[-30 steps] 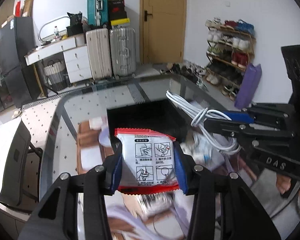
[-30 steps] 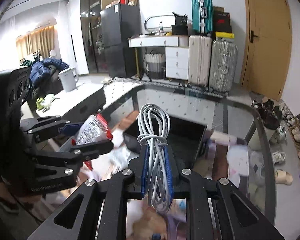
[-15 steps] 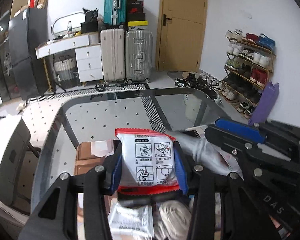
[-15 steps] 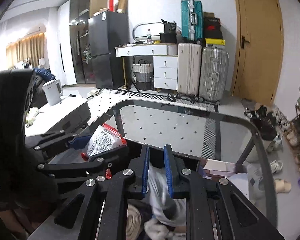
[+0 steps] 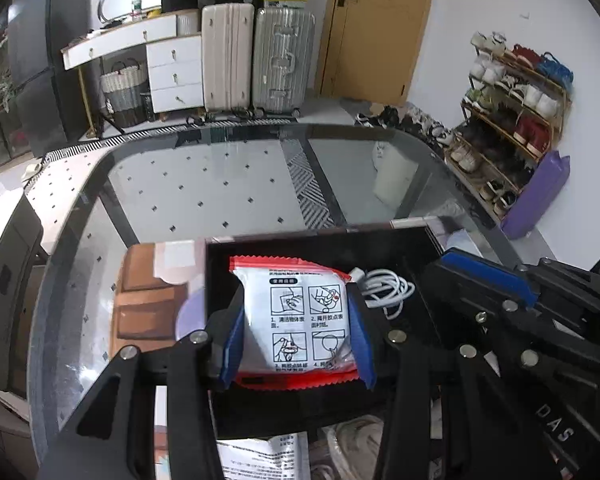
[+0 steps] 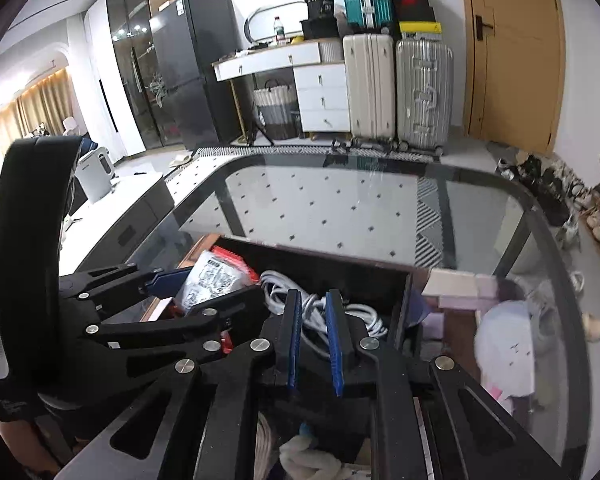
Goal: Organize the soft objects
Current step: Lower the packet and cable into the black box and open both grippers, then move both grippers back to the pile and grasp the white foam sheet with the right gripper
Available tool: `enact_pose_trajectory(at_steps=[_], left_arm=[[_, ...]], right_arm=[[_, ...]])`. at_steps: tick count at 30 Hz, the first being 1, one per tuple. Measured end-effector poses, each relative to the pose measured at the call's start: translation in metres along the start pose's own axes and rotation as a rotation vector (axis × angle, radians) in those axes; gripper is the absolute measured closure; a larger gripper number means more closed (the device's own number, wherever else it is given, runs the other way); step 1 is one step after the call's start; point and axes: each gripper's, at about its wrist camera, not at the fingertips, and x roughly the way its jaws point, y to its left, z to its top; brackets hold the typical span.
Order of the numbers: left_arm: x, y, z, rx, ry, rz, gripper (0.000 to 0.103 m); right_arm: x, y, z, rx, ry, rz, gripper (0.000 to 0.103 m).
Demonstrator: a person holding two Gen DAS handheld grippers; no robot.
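Red-edged and white, a sealed packet [image 5: 300, 320] printed with four instruction drawings sits pinched between the blue pads of my left gripper [image 5: 296, 340], low in the centre of the left wrist view. It hangs over a black open box [image 5: 320, 246] that rests on a glass-topped table [image 5: 220, 192]. A coiled white cable [image 5: 384, 290] lies inside the box, just right of the packet.

In the right wrist view, my right gripper [image 6: 314, 344] fills the lower centre. Its blue pads stand close together with a narrow gap, and the cable [image 6: 300, 296] shows beyond and between them on the box floor [image 6: 380, 284]; whether they pinch a strand I cannot tell from the picture, though the jaws are as closed as they go. The left gripper [image 6: 204, 292] and its packet [image 6: 216, 280] appear at centre left of that frame.

Beside the box, a brown carton [image 5: 148, 300] shows through the glass. Two pale suitcases [image 5: 256, 56] stand against the wall at upper centre, and a shoe rack [image 5: 512, 112] stands at the right.
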Motion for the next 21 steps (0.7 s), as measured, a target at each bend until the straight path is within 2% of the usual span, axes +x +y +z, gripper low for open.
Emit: enact_pose_trajectory(at_steps=[7,11,14,17,21], left_arm=[[0.012,-0.006,-0.007,0.008,0.065,-0.015,0.057],[0.010,-0.009,-0.009,0.012,0.067,0.003,0.039],[0.000,-0.009,-0.008,0.006,0.060,-0.037,0.034],[-0.018,-0.010,-0.009,0.030,0.027,-0.025,0.025],[-0.045,-0.006,-0.015,0.037,-0.010,-0.010,0.025]], right_arm=[[0.001,-0.005,-0.012,0.007,0.029,0.015,0.090],[-0.004,-0.008,-0.015,0.014,0.033,0.030,0.089],[-0.017,-0.007,-0.017,0.003,0.022,0.019,0.086],[-0.028,-0.007,-0.023,-0.005,0.026,0.024,0.084],[-0.042,-0.013,-0.037,0.013,0.045,0.043,0.078]])
